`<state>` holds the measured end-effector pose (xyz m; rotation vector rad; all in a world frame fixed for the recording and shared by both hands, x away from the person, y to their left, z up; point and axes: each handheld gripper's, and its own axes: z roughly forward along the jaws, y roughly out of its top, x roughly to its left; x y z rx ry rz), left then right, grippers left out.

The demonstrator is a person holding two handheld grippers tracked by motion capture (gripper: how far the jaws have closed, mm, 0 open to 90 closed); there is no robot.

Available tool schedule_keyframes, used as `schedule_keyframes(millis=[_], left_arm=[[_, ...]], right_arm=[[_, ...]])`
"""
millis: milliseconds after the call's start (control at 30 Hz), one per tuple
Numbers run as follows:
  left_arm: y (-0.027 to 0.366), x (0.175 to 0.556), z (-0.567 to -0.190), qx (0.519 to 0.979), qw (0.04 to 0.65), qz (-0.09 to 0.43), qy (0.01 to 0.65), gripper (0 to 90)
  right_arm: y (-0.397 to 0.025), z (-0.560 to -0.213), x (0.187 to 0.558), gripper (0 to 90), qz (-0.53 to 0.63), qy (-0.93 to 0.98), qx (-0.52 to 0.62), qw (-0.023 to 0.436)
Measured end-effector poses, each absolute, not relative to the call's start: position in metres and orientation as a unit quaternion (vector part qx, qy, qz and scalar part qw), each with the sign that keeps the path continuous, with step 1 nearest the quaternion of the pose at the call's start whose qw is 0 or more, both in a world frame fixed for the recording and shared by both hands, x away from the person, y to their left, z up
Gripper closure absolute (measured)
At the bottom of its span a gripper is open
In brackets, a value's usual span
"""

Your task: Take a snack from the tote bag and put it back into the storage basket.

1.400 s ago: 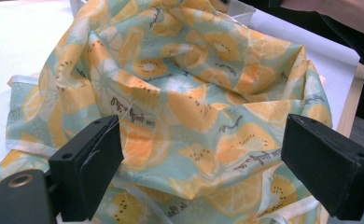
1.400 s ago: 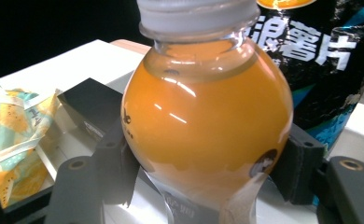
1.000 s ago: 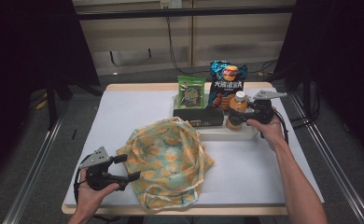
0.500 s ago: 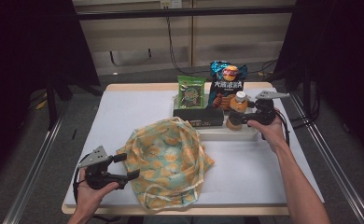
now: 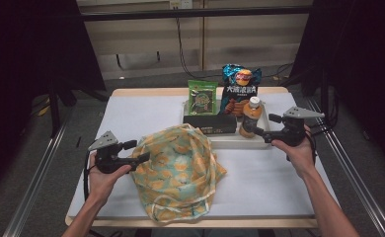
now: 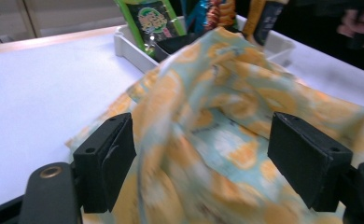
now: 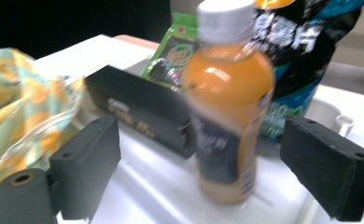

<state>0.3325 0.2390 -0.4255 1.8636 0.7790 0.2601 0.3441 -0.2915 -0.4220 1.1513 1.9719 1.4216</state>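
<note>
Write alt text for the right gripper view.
An orange drink bottle stands upright in a white tray, between the open right gripper jaws. Behind it: a black box, green packet and blue snack bag.

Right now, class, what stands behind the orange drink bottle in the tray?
Behind the bottle stands a blue snack bag, lower part covered. A green packet stands further left.

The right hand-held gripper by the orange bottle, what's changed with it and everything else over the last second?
The right hand-held gripper has eased slightly nearer the person and now sits with its jaws open on either side of the orange bottle, not clamped. The left hand-held gripper stays open at the edge of the patterned cloth bag. The tray and the snacks have not moved.
</note>
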Motion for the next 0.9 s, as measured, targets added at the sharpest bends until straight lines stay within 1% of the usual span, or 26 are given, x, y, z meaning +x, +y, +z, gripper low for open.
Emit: schedule_keyframes(millis=[33, 67, 100, 200, 233, 267, 300, 367, 400, 433, 467, 600, 900], left_arm=[[0.236, 0.337, -0.428, 0.780, 0.521, 0.111, 0.329, 21.3], [0.233, 0.342, -0.430, 0.784, 0.511, 0.120, 0.331, 16.5], [0.230, 0.347, -0.434, 0.789, 0.504, 0.116, 0.333, 14.2], [0.227, 0.358, -0.444, 0.793, 0.489, 0.109, 0.346, 14.0], [0.228, 0.361, -0.447, 0.797, 0.484, 0.105, 0.346, 15.8], [0.228, 0.362, -0.448, 0.800, 0.476, 0.107, 0.348, 21.7], [0.228, 0.363, -0.449, 0.804, 0.471, 0.107, 0.346, 32.0], [0.232, 0.361, -0.449, 0.811, 0.470, 0.103, 0.333, 63.7], [0.233, 0.359, -0.449, 0.811, 0.471, 0.101, 0.332, 74.3], [0.236, 0.357, -0.448, 0.812, 0.473, 0.096, 0.328, 80.2], [0.238, 0.354, -0.448, 0.815, 0.470, 0.097, 0.325, 84.2], [0.251, 0.339, -0.447, 0.814, 0.475, 0.093, 0.322, 87.0], [0.290, 0.318, -0.451, 0.805, 0.477, 0.099, 0.340, 87.5]], right_arm=[[-0.290, -0.423, 0.340, 12.1, 0.513, 0.715, 0.420, 0.221], [-0.289, -0.425, 0.337, 12.0, 0.509, 0.717, 0.422, 0.219], [-0.287, -0.427, 0.334, 12.0, 0.508, 0.721, 0.420, 0.213], [-0.284, -0.432, 0.325, 12.0, 0.503, 0.728, 0.420, 0.204], [-0.283, -0.433, 0.323, 12.0, 0.505, 0.728, 0.418, 0.202], [-0.282, -0.434, 0.320, 12.0, 0.504, 0.729, 0.418, 0.198], [-0.281, -0.434, 0.318, 12.0, 0.505, 0.731, 0.416, 0.197], [-0.278, -0.435, 0.313, 12.0, 0.504, 0.735, 0.412, 0.191], [-0.276, -0.436, 0.310, 12.0, 0.502, 0.738, 0.409, 0.191], [-0.276, -0.436, 0.308, 12.0, 0.502, 0.740, 0.406, 0.190], [-0.275, -0.437, 0.305, 12.0, 0.502, 0.740, 0.406, 0.189], [-0.274, -0.440, 0.298, 12.0, 0.502, 0.740, 0.408, 0.186], [-0.272, -0.437, 0.286, 12.1, 0.511, 0.735, 0.402, 0.190]])
